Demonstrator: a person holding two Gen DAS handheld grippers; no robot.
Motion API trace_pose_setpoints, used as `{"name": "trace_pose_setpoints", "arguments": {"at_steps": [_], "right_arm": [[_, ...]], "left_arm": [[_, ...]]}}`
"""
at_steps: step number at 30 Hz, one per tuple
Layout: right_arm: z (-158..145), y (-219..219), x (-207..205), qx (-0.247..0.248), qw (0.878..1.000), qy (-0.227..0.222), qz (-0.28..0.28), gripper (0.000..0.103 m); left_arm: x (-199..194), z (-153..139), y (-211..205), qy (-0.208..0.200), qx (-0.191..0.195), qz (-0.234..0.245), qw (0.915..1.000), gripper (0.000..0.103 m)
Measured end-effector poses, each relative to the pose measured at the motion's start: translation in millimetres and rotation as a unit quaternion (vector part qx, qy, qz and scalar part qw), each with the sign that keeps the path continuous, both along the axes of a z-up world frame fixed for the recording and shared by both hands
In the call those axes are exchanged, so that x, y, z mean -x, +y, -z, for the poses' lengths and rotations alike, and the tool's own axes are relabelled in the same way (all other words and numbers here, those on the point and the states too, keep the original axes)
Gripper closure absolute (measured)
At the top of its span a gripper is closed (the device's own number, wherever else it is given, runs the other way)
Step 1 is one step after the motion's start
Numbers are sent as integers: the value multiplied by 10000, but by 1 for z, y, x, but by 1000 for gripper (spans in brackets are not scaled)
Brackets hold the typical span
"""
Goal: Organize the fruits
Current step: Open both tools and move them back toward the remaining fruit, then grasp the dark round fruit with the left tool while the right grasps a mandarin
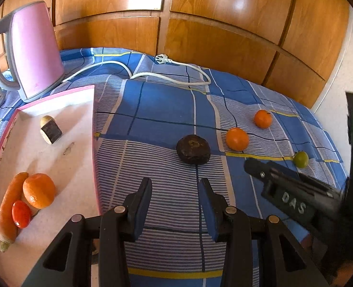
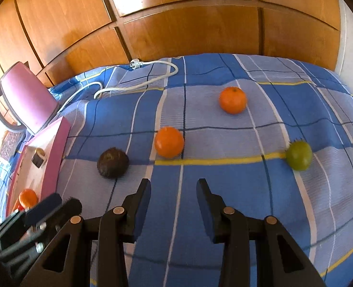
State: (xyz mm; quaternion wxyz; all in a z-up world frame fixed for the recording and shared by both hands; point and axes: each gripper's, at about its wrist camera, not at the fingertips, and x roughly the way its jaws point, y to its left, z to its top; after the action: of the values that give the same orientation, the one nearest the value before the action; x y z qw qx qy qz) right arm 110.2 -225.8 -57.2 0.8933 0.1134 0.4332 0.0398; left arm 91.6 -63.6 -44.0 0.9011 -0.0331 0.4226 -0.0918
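Resting in the tray (image 1: 56, 100) is one orange (image 1: 39, 190); four fruits are left outside, with both grippers (image 1: 175, 186) (image 2: 174, 186) held apart and empty.

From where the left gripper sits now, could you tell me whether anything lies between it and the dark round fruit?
Nothing visible does: only bare checked cloth lies between the open left gripper and the dark round fruit.
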Motion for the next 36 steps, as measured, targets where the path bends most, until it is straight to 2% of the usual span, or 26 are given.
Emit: {"name": "trace_pose_setpoints", "arguments": {"at_steps": [15, 17, 23, 29, 36], "right_arm": [[13, 13, -58, 257, 9993, 153, -217, 64], [14, 14, -59, 302, 9992, 119, -247, 70], [15, -2, -51, 278, 9996, 47, -56, 70], [18, -18, -37, 530, 9985, -72, 138, 70], [20, -20, -38, 435, 9989, -132, 150, 70]], "left_arm": [[-19, 10, 2, 144, 33, -57, 9999, 63], [-21, 11, 2, 173, 32, -64, 9998, 63], [-30, 12, -2, 200, 96, -51, 9997, 63], [-39, 14, -8, 305, 335, -41, 9990, 55], [-49, 10, -19, 224, 259, 43, 9994, 55]]}}
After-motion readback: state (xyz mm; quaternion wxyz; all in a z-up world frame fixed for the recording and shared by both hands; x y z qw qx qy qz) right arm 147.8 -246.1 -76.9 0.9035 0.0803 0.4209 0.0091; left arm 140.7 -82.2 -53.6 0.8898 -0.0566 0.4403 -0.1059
